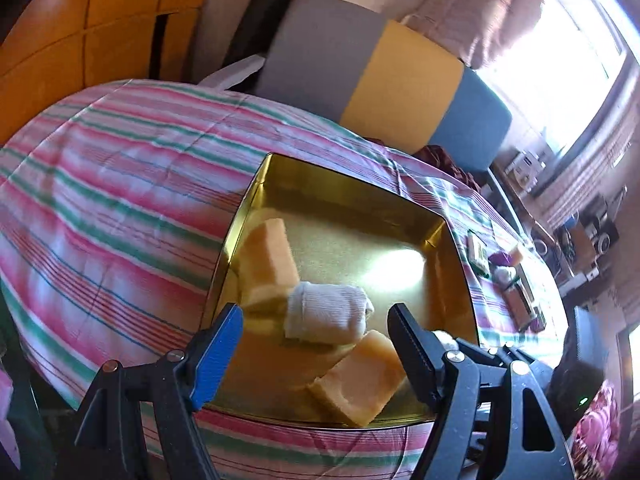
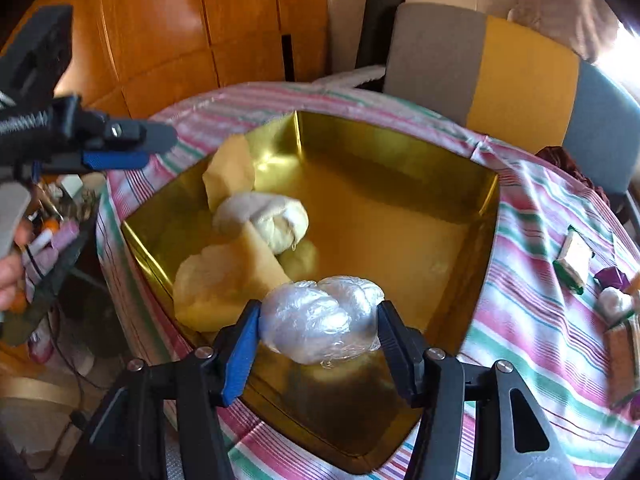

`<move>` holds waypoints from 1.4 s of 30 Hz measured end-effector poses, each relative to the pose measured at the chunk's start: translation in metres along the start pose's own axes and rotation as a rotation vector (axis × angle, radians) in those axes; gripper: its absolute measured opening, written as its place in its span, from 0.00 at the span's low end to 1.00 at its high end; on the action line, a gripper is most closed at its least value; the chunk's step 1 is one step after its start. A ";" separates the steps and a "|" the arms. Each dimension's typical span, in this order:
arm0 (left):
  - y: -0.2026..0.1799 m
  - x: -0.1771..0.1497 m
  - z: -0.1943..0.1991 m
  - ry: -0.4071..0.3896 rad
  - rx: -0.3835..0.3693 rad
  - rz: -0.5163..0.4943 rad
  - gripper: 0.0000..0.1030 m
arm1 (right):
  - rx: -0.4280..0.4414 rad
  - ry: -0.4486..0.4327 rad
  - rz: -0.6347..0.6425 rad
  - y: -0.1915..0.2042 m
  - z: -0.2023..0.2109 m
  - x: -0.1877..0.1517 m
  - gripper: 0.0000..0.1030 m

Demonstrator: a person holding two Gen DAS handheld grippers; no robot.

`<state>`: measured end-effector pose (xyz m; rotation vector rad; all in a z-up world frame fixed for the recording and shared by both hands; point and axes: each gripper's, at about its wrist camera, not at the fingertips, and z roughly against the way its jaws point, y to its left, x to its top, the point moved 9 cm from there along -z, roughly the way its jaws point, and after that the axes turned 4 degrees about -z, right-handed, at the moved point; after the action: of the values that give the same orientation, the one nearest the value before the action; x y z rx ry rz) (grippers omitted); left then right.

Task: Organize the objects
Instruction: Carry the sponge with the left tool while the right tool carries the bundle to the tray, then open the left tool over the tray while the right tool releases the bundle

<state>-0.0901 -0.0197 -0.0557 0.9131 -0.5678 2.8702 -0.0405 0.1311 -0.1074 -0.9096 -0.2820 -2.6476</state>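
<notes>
The desk (image 2: 532, 320), under a striped cloth, carries an open gold tin (image 2: 400, 152). Inside lie two yellow blocks (image 1: 360, 380) and a rolled white sock (image 1: 326, 316). The right tool (image 2: 316, 328) clamps a plastic-wrapped white bundle (image 2: 320, 324) between both pads, above the tin's near corner. The left tool (image 1: 316, 340) hangs above the tin with its jaws wide apart and nothing between them. Risk: the slick film may slip from the pads, so the bundle could drop short onto the rim. No legible writing or brand is visible; the small packets (image 2: 576, 260) further along are too blurred.
</notes>
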 end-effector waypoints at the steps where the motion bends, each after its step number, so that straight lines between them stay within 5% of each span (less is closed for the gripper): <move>1: 0.002 0.000 0.001 -0.004 -0.007 0.011 0.74 | -0.002 0.004 0.002 0.002 -0.002 -0.001 0.58; 9: 0.003 0.002 0.004 -0.020 -0.012 0.032 0.74 | 0.012 0.011 0.015 0.006 0.002 -0.008 0.71; 22: -0.030 -0.024 -0.017 0.047 -0.028 -0.030 0.74 | -0.010 -0.118 -0.093 -0.025 0.051 0.001 0.82; 33: -0.095 -0.045 -0.015 0.030 -0.110 -0.162 0.74 | -0.125 -0.010 -0.351 -0.115 0.057 -0.046 0.85; 42: -0.167 -0.087 -0.016 0.063 -0.211 -0.318 0.74 | -0.268 0.108 -0.392 -0.218 0.079 -0.093 0.83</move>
<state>0.0029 0.1446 -0.0631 0.7953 -0.6398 2.4918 -0.0066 0.3784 -0.1214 -0.8561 -0.0849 -3.1433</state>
